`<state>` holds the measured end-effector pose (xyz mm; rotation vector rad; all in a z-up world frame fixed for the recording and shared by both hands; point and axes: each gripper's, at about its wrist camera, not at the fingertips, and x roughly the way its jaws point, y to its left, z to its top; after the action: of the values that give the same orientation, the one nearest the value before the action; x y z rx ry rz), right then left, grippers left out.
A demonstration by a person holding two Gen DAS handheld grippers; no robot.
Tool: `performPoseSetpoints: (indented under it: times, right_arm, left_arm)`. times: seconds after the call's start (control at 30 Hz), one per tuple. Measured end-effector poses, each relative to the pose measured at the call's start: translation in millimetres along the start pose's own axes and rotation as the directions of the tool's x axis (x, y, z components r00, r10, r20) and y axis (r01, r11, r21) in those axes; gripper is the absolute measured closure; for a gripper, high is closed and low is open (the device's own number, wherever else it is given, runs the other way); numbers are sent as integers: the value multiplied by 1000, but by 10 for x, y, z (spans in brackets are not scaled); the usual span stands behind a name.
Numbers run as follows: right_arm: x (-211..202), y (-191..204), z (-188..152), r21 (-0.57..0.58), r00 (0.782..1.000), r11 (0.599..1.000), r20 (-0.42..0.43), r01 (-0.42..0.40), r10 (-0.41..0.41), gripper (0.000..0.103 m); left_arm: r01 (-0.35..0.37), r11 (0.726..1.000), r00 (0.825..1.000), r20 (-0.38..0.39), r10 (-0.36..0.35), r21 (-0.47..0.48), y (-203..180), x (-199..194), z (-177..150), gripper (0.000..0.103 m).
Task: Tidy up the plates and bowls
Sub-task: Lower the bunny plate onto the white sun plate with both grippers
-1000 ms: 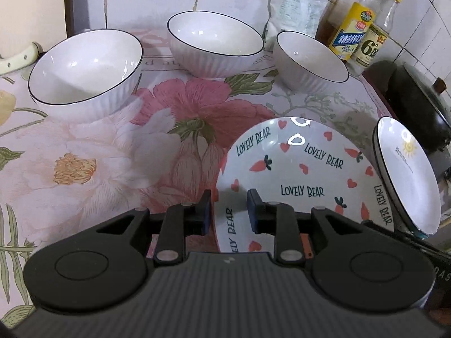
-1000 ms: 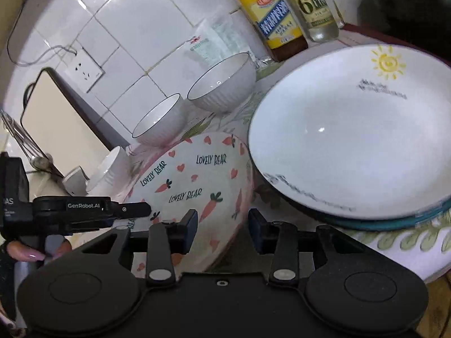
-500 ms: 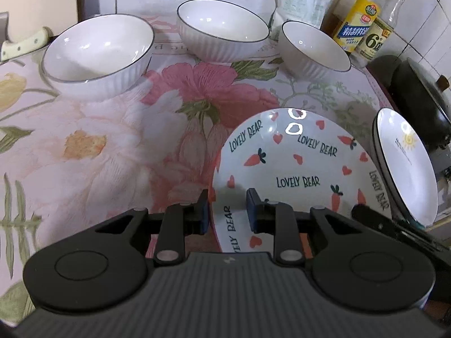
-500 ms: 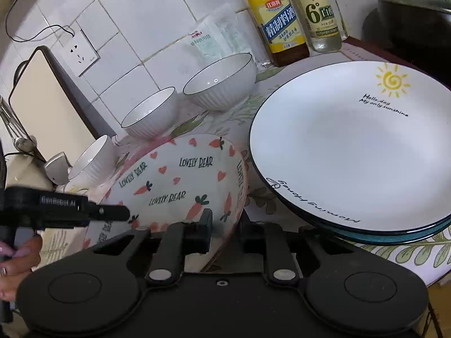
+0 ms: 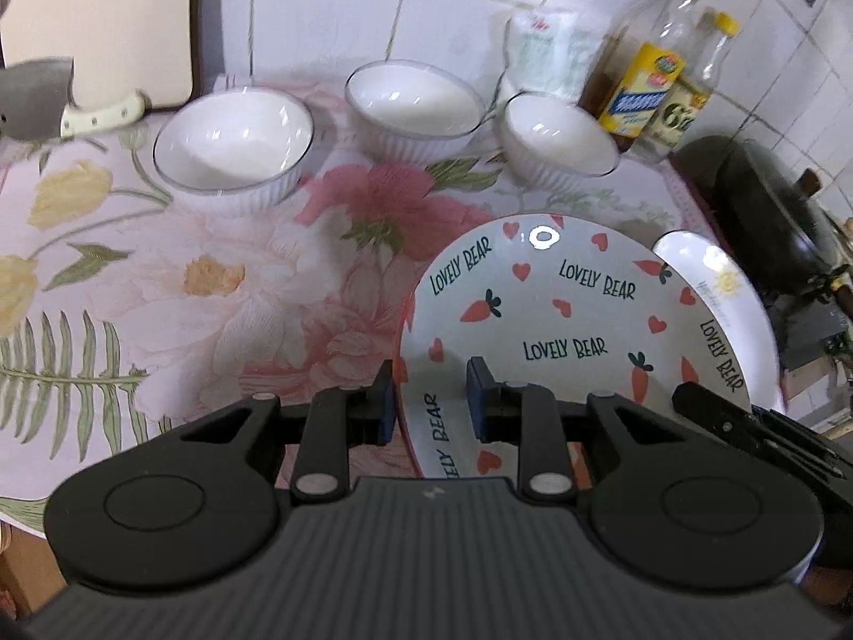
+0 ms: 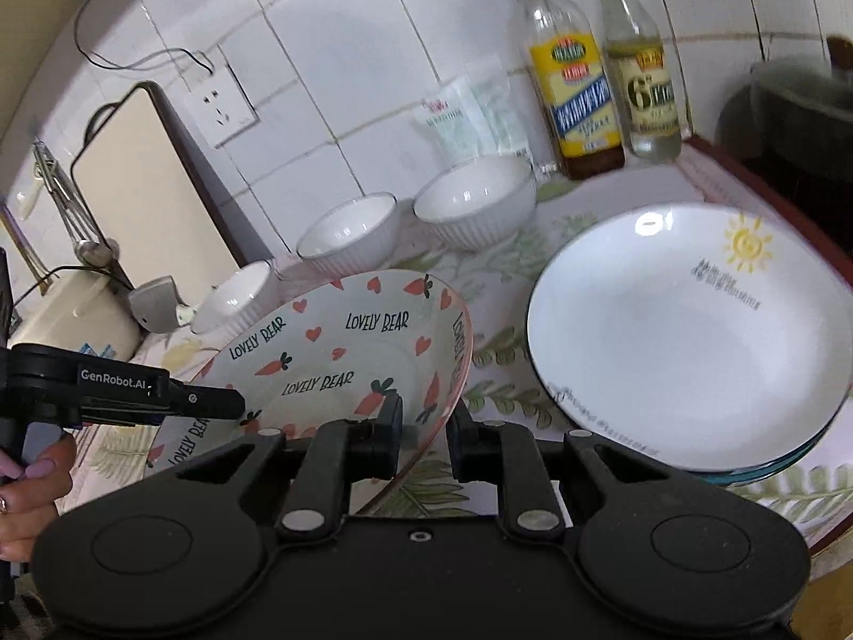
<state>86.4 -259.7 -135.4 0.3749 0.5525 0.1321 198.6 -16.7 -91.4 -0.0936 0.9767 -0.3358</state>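
White tiled wall (image 6: 330, 53) at twelve o'clock (socket (image 6: 221, 106) at ten), floral tablecloth (image 5: 160, 277) below.

A: Where are the three bowls (image 5: 234, 144)?
B: In a row at the back, by the wall.
A: And the bear plate (image 5: 565, 320)?
B: In front of them. The sun plate (image 6: 687, 330) sits to its right, bottles (image 6: 576, 80) behind.

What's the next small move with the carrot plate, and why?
Probably carry it across to above the sun plate. Both the left gripper and the right gripper clamp the carrot plate at its rim, and it looks raised and tilted off the cloth. The sun plate tops a stack, the likeliest spot for it.
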Motion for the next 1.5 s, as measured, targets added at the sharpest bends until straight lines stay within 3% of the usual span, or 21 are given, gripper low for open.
performPoseSetpoints:
  times: [0.3,0.7,1.1,1.5]
  right_arm:
    - [-478,-171,217,-6,998,1000,66,6,-5,80]
    - [-760,-909,218,107,983,986,123,126,-139,81]
    - [-461,-1392,317,97,981,977,12,190,-192,80]
    - [-263,-1479,397,103,974,970,-64,222,-216,80]
  left_arm:
    - [28,999,999,33,-29,40,-518,-230,138,79]
    - [102,990,995,-26,-100,99,-1339,300,230,79]
    - [86,994,989,-129,-77,63,-1585,981,277,79]
    - [38,997,973,-231,-20,74,-1681,1159,341,78]
